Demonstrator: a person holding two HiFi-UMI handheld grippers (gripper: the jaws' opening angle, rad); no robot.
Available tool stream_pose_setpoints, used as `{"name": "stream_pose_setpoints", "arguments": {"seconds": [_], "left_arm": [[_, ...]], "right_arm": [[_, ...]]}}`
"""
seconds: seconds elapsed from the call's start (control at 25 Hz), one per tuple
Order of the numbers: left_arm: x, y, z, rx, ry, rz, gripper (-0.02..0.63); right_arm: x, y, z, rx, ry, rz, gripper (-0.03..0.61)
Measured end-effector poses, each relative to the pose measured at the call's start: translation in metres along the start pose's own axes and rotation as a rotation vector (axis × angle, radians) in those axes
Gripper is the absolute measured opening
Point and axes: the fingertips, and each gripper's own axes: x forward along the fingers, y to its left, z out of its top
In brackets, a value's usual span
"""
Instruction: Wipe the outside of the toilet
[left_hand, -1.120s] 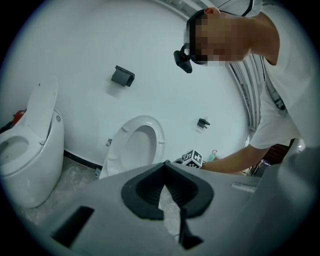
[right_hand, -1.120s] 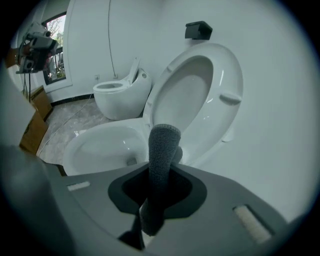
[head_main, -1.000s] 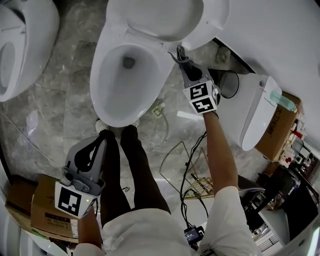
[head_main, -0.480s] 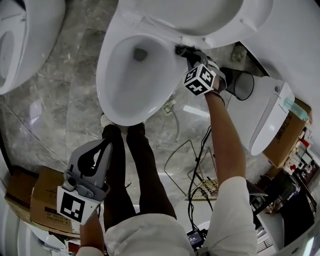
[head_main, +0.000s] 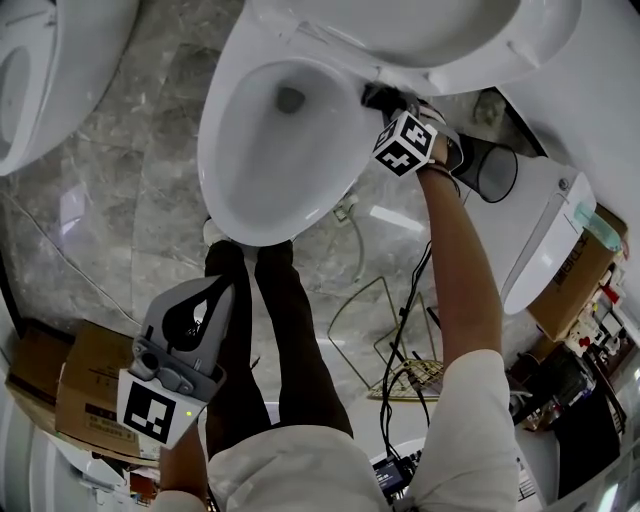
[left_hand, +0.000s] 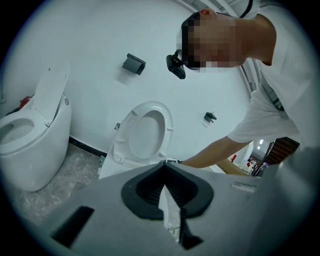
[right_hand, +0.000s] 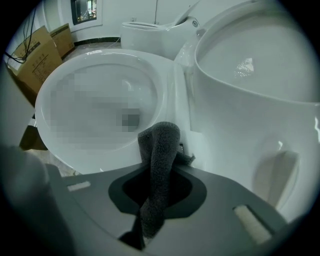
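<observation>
A white toilet (head_main: 270, 150) stands with its bowl open and its lid (head_main: 420, 30) raised. My right gripper (head_main: 375, 97) is shut on a dark grey cloth (right_hand: 159, 165) and presses it on the bowl's rim (right_hand: 172, 95) near the hinge, at the bowl's right side. The cloth (head_main: 385, 97) shows as a dark wad at the rim in the head view. My left gripper (head_main: 205, 300) hangs low by the person's legs, far from the toilet, its jaws shut with nothing between them. In the left gripper view the toilet (left_hand: 142, 135) stands against a white wall.
A second toilet (head_main: 40, 60) stands at the left and a third white one (head_main: 530, 230) at the right. A small black bin (head_main: 492, 170) sits beside the toilet. Cables (head_main: 400, 330) trail over the marble floor. Cardboard boxes (head_main: 80, 390) lie at the lower left.
My right gripper has slid with the cloth along the rim toward the hinge, farther up the bowl's right side. The left gripper has hardly moved.
</observation>
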Motion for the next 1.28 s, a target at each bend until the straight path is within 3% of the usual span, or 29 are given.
{"name": "stream_pose_setpoints", "arguments": {"seconds": [0.48, 1.28], "left_arm": [[0.002, -0.006, -0.002, -0.009, -0.004, -0.005, -0.002], [-0.006, -0.014, -0.009, -0.018, -0.009, -0.015, -0.002]], "right_arm": [[-0.004, 0.04, -0.004, -0.003, -0.032, 0.174, 0.054], [-0.018, 0.08, -0.003, 0.012, -0.039, 0.266, 0.055]]}}
